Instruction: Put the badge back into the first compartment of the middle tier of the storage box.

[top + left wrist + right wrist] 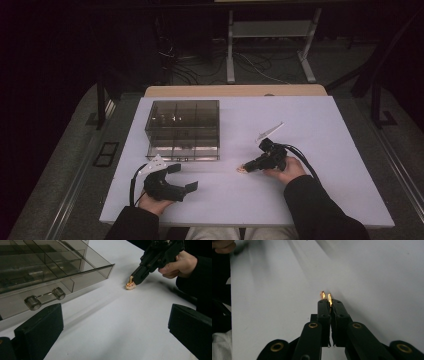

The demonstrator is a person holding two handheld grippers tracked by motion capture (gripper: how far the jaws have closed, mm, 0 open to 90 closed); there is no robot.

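Though unlabelled, orange piece [326, 296] between right gripper [330, 305] fingers [323, 312]

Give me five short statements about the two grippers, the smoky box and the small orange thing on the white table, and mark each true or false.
1. The right gripper is shut on the small orange object. True.
2. The left gripper is clamped on the box handle. False: its jaws stand wide open over bare table, holding nothing.
3. The smoky transparent plastic box is split into compartments. True.
4. The orange object is lifted high above the white table. False: its lower end rests on the tabletop.
5. The box's drawer handle faces away from the person. False: it faces the person's side.
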